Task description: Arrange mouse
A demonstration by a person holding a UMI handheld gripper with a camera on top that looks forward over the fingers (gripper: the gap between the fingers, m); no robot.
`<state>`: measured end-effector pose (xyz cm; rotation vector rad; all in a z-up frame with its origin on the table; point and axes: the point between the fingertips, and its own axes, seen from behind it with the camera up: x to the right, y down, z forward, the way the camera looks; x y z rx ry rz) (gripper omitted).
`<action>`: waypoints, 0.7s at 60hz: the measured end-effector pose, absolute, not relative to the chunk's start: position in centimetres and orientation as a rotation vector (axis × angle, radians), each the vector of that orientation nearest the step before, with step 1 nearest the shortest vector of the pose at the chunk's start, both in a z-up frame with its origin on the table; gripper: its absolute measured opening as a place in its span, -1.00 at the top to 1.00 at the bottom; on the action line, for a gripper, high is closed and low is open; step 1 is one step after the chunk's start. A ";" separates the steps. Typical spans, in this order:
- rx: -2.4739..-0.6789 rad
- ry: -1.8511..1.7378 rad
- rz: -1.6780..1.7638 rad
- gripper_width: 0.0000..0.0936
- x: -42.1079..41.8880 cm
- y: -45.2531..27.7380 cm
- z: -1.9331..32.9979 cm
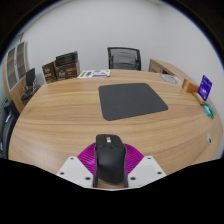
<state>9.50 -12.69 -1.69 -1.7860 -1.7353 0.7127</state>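
mouse (109, 158) | long axis along fingers, toward mousepad (133, 100) | jaws clamped on it

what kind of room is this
Probably an office meeting room. A large rounded wooden table fills the view, with a black office chair pushed up at its far side and a dark mouse pad on top. The gripper holds a black mouse between its fingers.
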 end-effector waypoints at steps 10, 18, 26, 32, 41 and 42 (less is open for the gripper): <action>-1.838 -1.700 0.692 0.33 9.9 -11.8 -0.7; -1.845 -1.648 0.723 0.33 8.9 -11.0 2.4; -1.796 -1.607 0.768 0.33 5.4 -9.6 7.1; -1.760 -1.547 0.794 0.33 1.6 -7.8 10.5; -1.715 -1.501 0.780 0.33 -4.6 -5.3 12.3; -1.712 -1.499 0.775 0.33 -5.2 -5.0 12.2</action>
